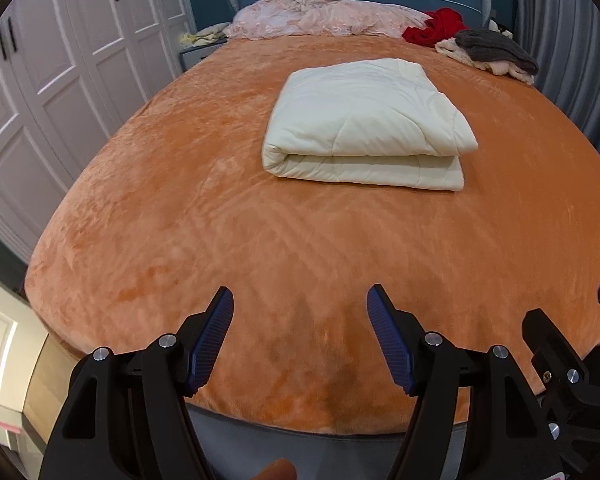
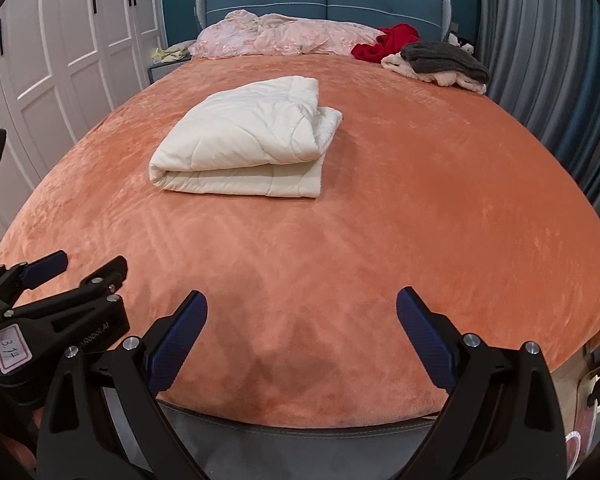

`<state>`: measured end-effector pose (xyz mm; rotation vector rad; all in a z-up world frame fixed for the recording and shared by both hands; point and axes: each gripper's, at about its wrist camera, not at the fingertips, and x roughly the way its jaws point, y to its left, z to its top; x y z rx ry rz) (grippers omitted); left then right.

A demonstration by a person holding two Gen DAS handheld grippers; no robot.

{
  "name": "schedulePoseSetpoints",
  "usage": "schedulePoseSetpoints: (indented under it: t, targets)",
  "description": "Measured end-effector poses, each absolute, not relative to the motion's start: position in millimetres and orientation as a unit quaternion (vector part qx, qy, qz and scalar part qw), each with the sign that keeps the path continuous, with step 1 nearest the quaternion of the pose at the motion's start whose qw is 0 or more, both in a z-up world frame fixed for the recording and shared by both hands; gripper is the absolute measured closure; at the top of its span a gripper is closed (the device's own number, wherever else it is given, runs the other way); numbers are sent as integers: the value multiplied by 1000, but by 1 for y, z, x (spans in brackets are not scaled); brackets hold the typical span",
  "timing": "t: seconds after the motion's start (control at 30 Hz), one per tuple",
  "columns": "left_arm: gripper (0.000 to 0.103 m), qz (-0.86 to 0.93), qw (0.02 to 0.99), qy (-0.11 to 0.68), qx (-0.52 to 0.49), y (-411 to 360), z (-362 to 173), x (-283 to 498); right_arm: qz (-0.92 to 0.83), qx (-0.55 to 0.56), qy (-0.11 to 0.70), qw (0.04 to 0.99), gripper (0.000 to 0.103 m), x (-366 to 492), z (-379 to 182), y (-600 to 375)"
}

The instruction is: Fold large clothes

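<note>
A cream quilted comforter [image 1: 364, 124] lies folded into a thick rectangle in the middle of the orange bed [image 1: 180, 220]; it also shows in the right wrist view [image 2: 248, 144]. My left gripper [image 1: 300, 300] is open and empty, held over the foot edge of the bed, well short of the comforter. My right gripper [image 2: 302, 300] is open and empty too, beside the left one at the foot edge. The left gripper [image 2: 80, 270] shows at the lower left of the right wrist view.
At the headboard lie a pink floral cover [image 1: 320, 16], a red garment [image 1: 436, 28] and a grey and cream clothes pile [image 1: 492, 52]. White wardrobes [image 1: 60, 80] stand on the left. Grey-blue curtains [image 2: 560, 80] hang on the right.
</note>
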<state>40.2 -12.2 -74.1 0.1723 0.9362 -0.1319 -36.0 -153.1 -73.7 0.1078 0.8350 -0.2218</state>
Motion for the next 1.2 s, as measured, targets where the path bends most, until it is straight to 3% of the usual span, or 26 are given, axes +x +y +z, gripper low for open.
schedulePoseSetpoints:
  t: [1.2]
  targets:
    - [36, -55, 891, 443, 83, -12, -77, 32, -111, 64, 413, 902, 10, -40, -80, -153]
